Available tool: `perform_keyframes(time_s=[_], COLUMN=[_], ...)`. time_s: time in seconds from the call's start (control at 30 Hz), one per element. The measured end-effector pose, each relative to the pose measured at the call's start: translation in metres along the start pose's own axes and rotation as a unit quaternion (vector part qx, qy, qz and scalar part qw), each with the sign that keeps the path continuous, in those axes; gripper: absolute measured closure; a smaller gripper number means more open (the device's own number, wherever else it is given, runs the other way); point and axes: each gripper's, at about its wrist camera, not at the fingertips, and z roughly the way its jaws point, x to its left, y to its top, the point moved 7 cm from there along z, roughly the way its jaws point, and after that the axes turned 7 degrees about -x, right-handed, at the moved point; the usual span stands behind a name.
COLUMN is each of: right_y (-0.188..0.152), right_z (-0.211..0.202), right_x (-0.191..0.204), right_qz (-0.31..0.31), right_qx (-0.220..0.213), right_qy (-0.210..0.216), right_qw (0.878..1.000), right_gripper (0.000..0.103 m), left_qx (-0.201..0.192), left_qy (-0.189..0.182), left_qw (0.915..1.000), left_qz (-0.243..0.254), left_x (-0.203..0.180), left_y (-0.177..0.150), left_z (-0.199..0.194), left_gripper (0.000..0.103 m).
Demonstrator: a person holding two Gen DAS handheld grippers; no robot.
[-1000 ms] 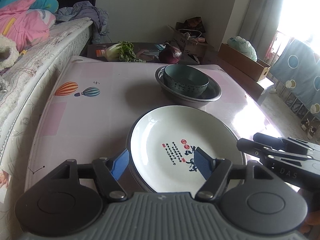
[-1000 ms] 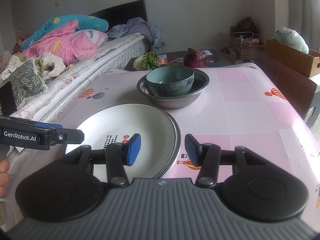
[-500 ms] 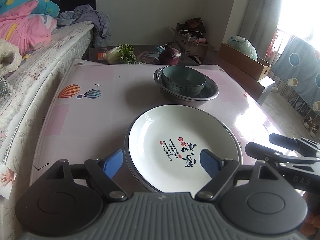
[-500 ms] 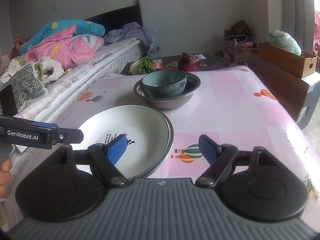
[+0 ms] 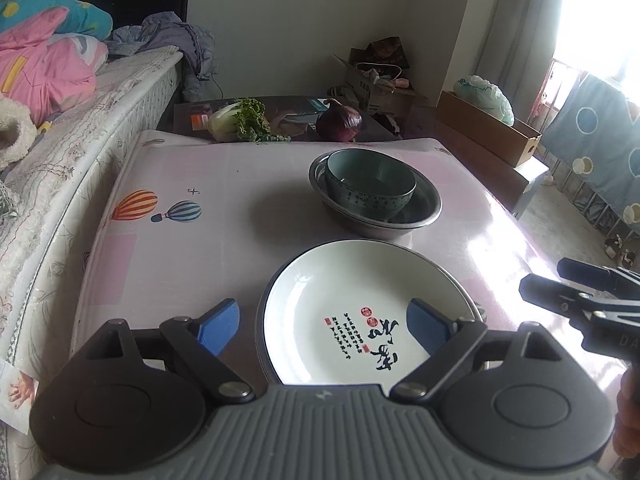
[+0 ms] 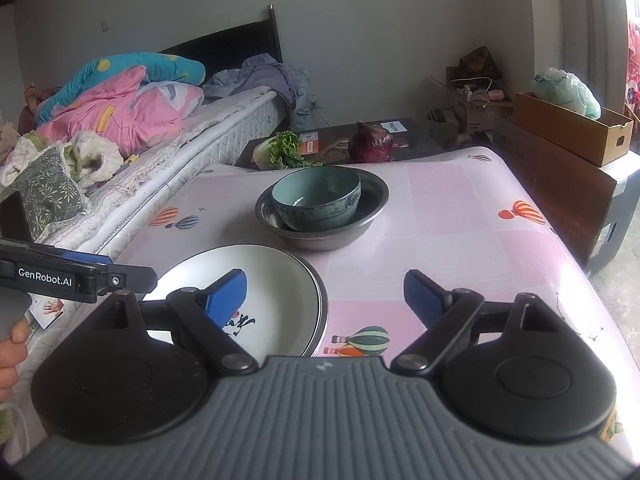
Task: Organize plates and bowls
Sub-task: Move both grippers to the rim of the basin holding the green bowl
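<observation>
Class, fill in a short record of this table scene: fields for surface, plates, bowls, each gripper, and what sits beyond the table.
surface: pink balloon-print tablecloth
plates: white plate with calligraphy on top of another plate, near edge
bowls: teal ceramic bowl nested in steel basin
left gripper: jaws opening, nothing held
right gripper: jaws opening, nothing held
beyond: leafy cabbage, red onion

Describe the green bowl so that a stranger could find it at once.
On the pink balloon-print table, past the white plate, sits a metal basin. The green bowl stands inside it: glazed ceramic with a dark patterned band, unlike the plain steel around it.
</observation>
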Motion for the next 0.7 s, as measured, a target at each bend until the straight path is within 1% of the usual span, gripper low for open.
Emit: perform_keyframes(time_s=[0.17, 0.27, 0.37, 0.4, 0.43, 0.5, 0.6, 0.67, 0.7], right_y=[0.029, 0.045, 0.055, 0.057, 0.059, 0.061, 0.058, 0.055, 0.051], right_z=[0.023, 0.047, 0.079, 0.089, 0.100, 0.121, 0.148, 0.163, 0.171], right_x=[-0.019, -0.034, -0.047, -0.052, -0.056, -0.062, -0.072, -0.076, -0.078], right_qz=[0.021, 0.039, 0.063, 0.070, 0.077, 0.087, 0.099, 0.107, 0.113], right_qx=[0.004, 0.013, 0.029, 0.035, 0.041, 0.052, 0.071, 0.083, 0.089], right_qy=[0.000, -0.001, -0.001, 0.000, 0.001, 0.001, 0.000, 0.002, 0.003], right_qw=[1.000, 0.999, 0.998, 0.997, 0.996, 0.995, 0.993, 0.991, 0.990], right_gripper=[0.017, 0.017, 0.018, 0.018, 0.019, 0.024, 0.030, 0.036, 0.038], left_qx=[-0.011, -0.017, -0.003, 0.004, 0.011, 0.027, 0.040, 0.046, 0.050], left_qy=[0.005, 0.010, 0.013, 0.012, 0.008, 0.005, 0.007, 0.006, 0.004], left_qw=[0.9999, 0.9998, 0.9999, 0.9999, 0.9999, 0.9994, 0.9988, 0.9986, 0.9984], left_qz=[0.007, 0.005, 0.000, -0.003, -0.007, -0.019, -0.026, -0.024, -0.024], left_x=[0.008, 0.014, 0.020, 0.021, 0.023, 0.028, 0.031, 0.032, 0.033], left_y=[0.037, 0.059, 0.073, 0.077, 0.080, 0.085, 0.088, 0.088, 0.089], left_z=[0.026, 0.051, 0.081, 0.090, 0.101, 0.123, 0.146, 0.156, 0.162], left_gripper=[0.011, 0.011, 0.020, 0.026, 0.030, 0.033, 0.038, 0.038, 0.038])
